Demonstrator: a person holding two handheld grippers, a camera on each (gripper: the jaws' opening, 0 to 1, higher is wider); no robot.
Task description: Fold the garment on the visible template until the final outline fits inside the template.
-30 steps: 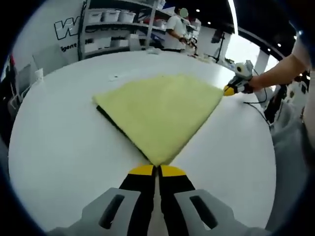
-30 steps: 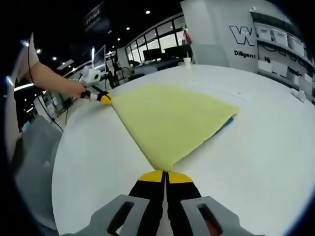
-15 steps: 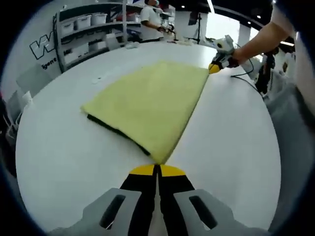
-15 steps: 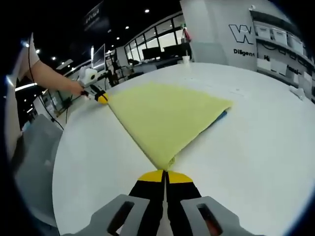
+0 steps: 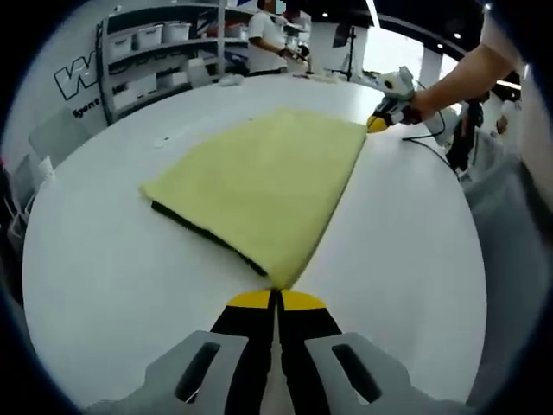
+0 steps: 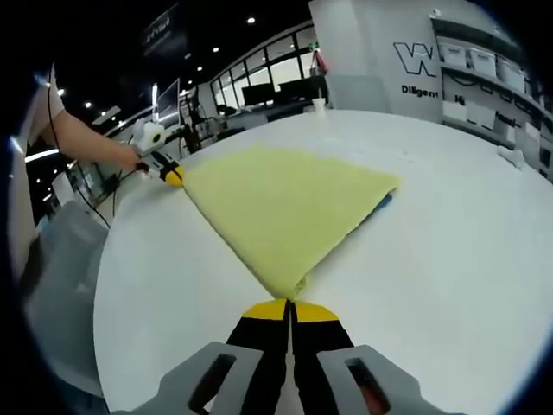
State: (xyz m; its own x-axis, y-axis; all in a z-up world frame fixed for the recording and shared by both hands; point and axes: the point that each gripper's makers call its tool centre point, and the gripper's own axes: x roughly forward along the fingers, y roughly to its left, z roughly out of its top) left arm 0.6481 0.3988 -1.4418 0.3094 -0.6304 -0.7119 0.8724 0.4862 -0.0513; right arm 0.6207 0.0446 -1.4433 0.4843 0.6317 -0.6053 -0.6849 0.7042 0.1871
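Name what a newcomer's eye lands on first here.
The pale yellow garment spread flat on the white round table, a dark layer peeking from under one edge. Then the two yellow-tipped tongs, left and right, each shut on a corner of it.

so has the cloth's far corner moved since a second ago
Yes. In the right gripper view the cloth has drawn in: its corner covers more of the blue edge beneath.
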